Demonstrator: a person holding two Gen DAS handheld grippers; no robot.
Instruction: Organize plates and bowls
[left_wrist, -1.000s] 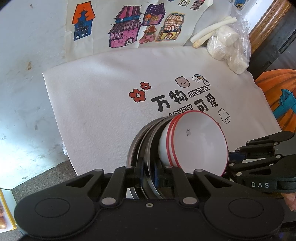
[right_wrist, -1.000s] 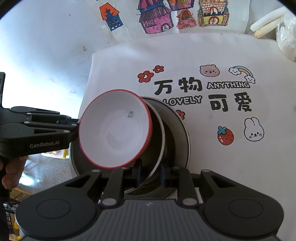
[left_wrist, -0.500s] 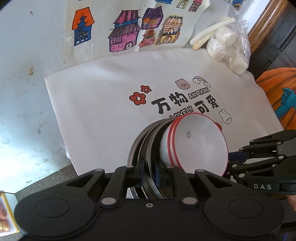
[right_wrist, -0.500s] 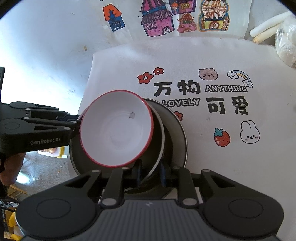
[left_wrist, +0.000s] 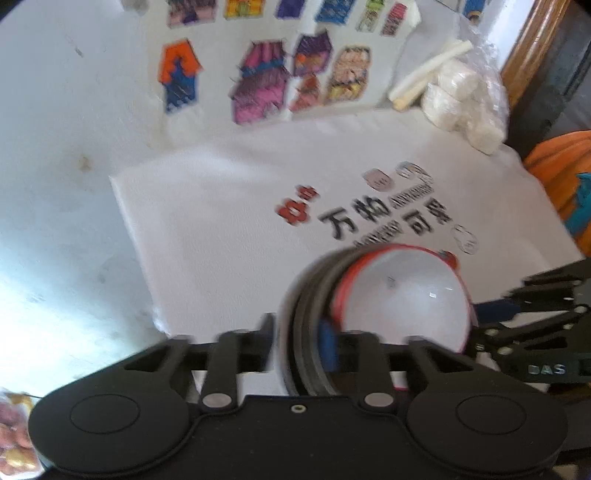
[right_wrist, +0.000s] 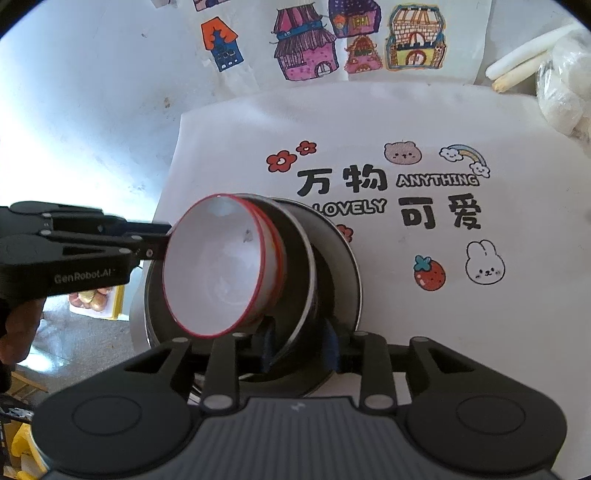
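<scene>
At the left edge of the right wrist view, the left claw (right_wrist: 162, 240) reaches in level from a hand (right_wrist: 16, 325) and meets the rim of a white bowl with a red rim (right_wrist: 218, 266). Its jaws are opening; in the blurred left wrist view they stand apart, with the edges of the dishes between them, and contact with the pads cannot be confirmed. The bowl is tilted on edge, its mouth facing the left of the frame, and a second red rim shows directly behind it. Both lean inside a stack of metal plates (right_wrist: 332, 258), likewise tilted, which sits on the lower left part of a white printed mat (right_wrist: 406, 122) on the worktop (right_wrist: 92, 103).

At the lower centre of the same view, the right claw (right_wrist: 299, 349) straddles the rim of the inner metal plate. Its jaws are opening, a gap is visible beside the blue pads (right_wrist: 330, 349), and the plate edge stands between them.

Further right, the mat carries flowers, lettering, a strawberry and a rabbit. In the upper centre lies a sheet of coloured house drawings (right_wrist: 332, 40). At the upper right edge, pale sticks (right_wrist: 524, 66) rest beside a clear bag of white lumps (right_wrist: 565, 88).
</scene>
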